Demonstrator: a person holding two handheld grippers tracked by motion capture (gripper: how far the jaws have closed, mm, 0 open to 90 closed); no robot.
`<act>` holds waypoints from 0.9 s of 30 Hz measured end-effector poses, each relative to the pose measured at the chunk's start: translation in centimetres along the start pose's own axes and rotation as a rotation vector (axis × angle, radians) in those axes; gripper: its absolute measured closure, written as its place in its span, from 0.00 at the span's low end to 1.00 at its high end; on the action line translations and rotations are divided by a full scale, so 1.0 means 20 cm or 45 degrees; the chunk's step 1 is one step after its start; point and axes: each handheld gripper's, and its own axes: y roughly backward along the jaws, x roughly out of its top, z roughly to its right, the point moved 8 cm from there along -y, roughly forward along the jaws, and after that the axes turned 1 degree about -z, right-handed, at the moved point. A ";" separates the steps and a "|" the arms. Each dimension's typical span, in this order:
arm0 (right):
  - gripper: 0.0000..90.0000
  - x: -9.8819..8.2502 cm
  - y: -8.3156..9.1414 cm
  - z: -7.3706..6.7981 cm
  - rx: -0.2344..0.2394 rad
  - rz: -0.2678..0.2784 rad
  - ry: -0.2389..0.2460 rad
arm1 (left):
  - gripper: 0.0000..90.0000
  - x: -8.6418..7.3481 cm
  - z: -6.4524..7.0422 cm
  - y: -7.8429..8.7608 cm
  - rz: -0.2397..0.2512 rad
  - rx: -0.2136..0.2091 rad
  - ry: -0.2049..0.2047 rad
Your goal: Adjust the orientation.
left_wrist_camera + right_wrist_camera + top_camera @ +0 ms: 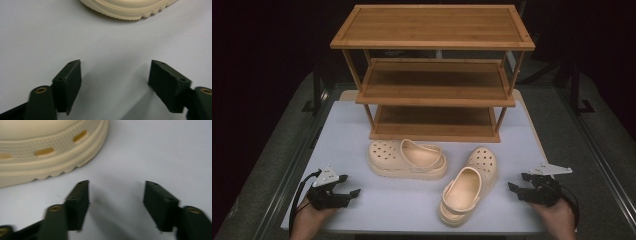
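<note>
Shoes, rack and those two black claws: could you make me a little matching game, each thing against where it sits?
Things:
1. left clog
2. right clog
3. rack
4. left gripper

Places:
A. at the table's back
B. near left corner, jaws apart and empty
C. lying crosswise just before the rack
D. toe pointing toward the rack, heel toward the person

Pairs: 1-C, 2-D, 3-A, 4-B

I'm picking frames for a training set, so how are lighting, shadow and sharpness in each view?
High view: the white table top is lit while the surroundings are dark; the three-tier wooden shoe rack shades its lower shelves. Left gripper view: soft, with faint shadows beside the open left gripper. Right gripper view: the open right gripper looks smeared, the cream perforated clog soft.
</note>
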 end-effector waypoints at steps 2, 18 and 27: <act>0.58 0.03 0.03 -0.01 0.007 0.034 0.014 | 0.56 0.02 0.01 0.01 0.005 -0.019 0.008; 1.00 0.46 0.07 -0.18 0.263 0.097 0.184 | 1.00 0.22 0.07 -0.02 -0.014 -0.043 -0.014; 1.00 0.69 -0.05 -0.30 0.353 0.089 0.266 | 1.00 0.30 0.08 -0.08 -0.006 -0.056 -0.033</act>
